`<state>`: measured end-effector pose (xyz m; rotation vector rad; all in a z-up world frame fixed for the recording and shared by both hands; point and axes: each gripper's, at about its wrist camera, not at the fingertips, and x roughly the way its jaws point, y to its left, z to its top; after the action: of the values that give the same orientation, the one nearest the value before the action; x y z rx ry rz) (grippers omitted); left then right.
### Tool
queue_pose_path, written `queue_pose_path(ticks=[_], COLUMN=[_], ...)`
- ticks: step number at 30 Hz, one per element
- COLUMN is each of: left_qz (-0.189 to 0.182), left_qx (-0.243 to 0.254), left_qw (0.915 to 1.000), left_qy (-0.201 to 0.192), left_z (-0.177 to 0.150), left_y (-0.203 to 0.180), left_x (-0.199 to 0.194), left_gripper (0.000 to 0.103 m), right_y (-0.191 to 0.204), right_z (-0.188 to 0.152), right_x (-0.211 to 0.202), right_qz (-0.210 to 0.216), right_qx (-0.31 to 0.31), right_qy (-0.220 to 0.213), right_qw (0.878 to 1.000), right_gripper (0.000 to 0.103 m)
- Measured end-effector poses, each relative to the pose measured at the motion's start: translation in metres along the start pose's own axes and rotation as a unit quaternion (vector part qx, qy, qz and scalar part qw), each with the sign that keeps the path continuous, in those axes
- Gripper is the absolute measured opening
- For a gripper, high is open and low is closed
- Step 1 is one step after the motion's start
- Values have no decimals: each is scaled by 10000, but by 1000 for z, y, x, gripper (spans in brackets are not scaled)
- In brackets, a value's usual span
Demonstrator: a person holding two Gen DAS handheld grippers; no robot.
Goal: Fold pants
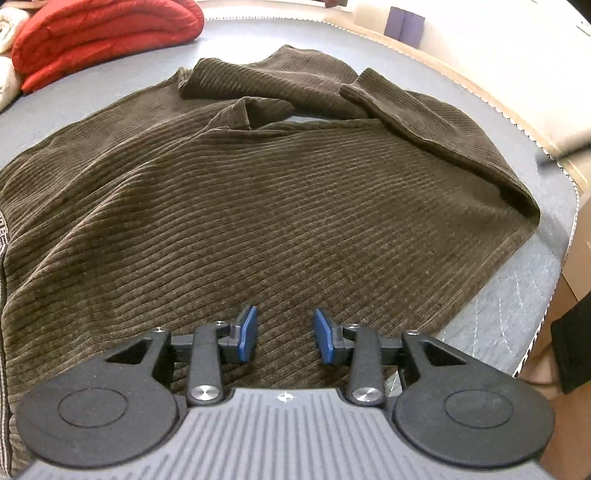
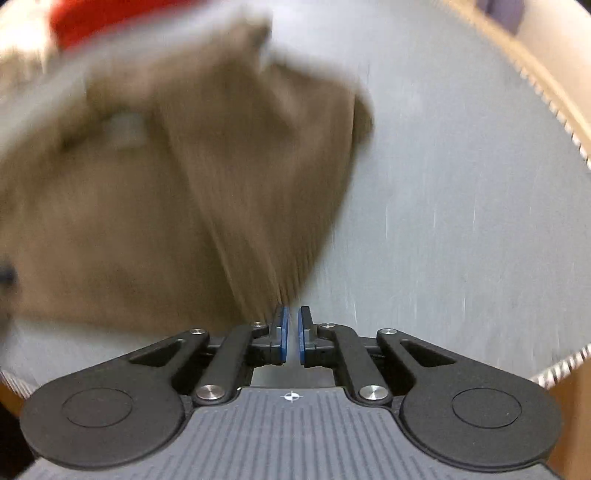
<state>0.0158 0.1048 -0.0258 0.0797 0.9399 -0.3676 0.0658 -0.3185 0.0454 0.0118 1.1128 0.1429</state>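
Brown corduroy pants (image 1: 258,192) lie spread on a grey padded table (image 1: 517,302), with a leg end folded over at the far right. My left gripper (image 1: 284,336) is open and empty, low over the near part of the pants. In the right wrist view the pants (image 2: 166,192) are blurred by motion. My right gripper (image 2: 291,332) has its blue pads nearly together with a thin gap; a corner of the pants ends right at the left pad, and I cannot tell whether cloth is pinched.
A folded red quilted garment (image 1: 107,33) and cream cloth (image 1: 7,81) lie at the far left of the table. The table's zippered edge (image 1: 509,114) curves along the right, with cardboard (image 1: 569,295) beyond it. Bare grey table (image 2: 461,184) lies right of the pants.
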Motion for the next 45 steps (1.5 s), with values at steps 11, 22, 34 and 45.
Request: queue_pose_path(ticks=[11,22,34,45], left_qz=[358,369,472,389], left_qx=[259,218,221,180], left_qw=[9989,9989,9984,9990], left_qy=[-173,-190,-201,-145], left_z=[-6,-6,-7,-4], left_y=[-10,-10,-12,-10], left_x=[4,3,1,3], left_gripper=[40,40,41,41], right_y=[84,129,75,-186], right_z=[107,135,133,31], right_x=[63,147,99,21], right_qz=[473,281,226,-1278], right_qx=[-1357,-2151,-1497,1808], right_qy=[-888,-376,-807,-566], right_qw=[9856,9755,9852,9735], right_gripper=[39,45,5,3])
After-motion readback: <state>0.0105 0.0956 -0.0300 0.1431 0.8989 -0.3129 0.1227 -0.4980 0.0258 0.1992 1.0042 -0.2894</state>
